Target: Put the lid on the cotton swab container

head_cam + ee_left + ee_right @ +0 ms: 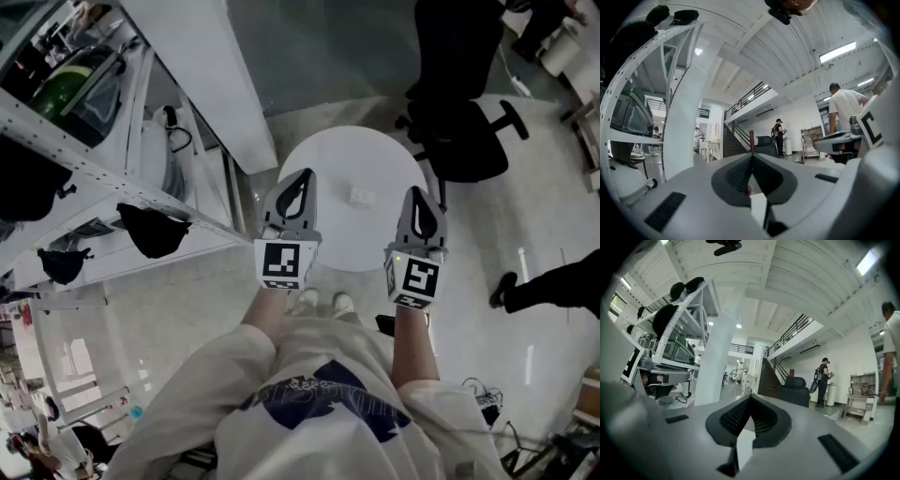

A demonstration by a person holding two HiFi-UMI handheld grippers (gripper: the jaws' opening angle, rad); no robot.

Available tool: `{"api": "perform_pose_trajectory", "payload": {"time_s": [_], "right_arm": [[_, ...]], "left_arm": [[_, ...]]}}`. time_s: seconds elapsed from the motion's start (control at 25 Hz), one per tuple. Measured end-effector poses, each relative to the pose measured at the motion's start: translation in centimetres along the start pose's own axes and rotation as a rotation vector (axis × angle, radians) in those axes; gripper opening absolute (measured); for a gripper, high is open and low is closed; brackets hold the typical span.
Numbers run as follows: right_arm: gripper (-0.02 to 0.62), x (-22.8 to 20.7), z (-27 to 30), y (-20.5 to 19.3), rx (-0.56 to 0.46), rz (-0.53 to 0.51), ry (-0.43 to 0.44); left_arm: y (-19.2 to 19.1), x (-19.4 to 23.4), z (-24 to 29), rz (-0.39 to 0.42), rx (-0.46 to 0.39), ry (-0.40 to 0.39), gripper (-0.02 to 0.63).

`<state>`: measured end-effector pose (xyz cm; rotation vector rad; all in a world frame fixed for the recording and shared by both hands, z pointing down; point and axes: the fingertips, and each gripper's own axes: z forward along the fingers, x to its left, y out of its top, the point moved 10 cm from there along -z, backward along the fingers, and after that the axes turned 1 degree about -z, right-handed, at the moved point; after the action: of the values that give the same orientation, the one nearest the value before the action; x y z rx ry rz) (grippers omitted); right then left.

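The person stands at a round white table (375, 150) and holds both grippers level over its near edge, side by side and apart. The left gripper (305, 180) is closed: in the left gripper view its two dark pads meet along one line with nothing between them. The right gripper (418, 195) is closed too, and its own view shows its pads pressed together on nothing. Both point away from the person, out across the table.

The container (361, 197) is a small pale thing on the table top, between the two grippers and a little beyond their tips, nearer the right one. Neither gripper touches it. It is too small to tell whether the lid is on, and no separate lid can be made out.

A black chair (464, 141) stands at the far right side of the table, just beside its rim. A white rack (94, 178) runs along the left, with dark caps (150, 230) hanging from it. A white pillar (202, 66) rises between the rack and the table. At the right edge of the head view another person's dark leg (553, 281) and shoe reach in over the pale floor.

Both gripper views look out level over a bright hall with stairs (768, 378) and a few people standing far off
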<state>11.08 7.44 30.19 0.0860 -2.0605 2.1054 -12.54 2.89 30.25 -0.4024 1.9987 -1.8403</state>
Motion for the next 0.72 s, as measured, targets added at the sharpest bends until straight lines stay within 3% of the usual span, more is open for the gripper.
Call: {"api": "perform_pose_trajectory", "payload": {"time_s": [0.52,0.6,0.72], "right_arm": [[0.006,0.2,0.4,-0.1,0.006,-0.011,0.016],[0.006,-0.2,0.4,-0.1,-0.002,0.017,0.018],[0.008,-1.6,0.1,-0.2,-0.054,0.143,0.039]], "left_arm": [[0.0,0.3,0.2,0.011,0.008,0.002,0.0],[0.0,0.5,0.3,0.018,0.009,-0.001,0.0],[0.0,0.8,0.5,0.03,0.021,-0.009,0.0]]}}
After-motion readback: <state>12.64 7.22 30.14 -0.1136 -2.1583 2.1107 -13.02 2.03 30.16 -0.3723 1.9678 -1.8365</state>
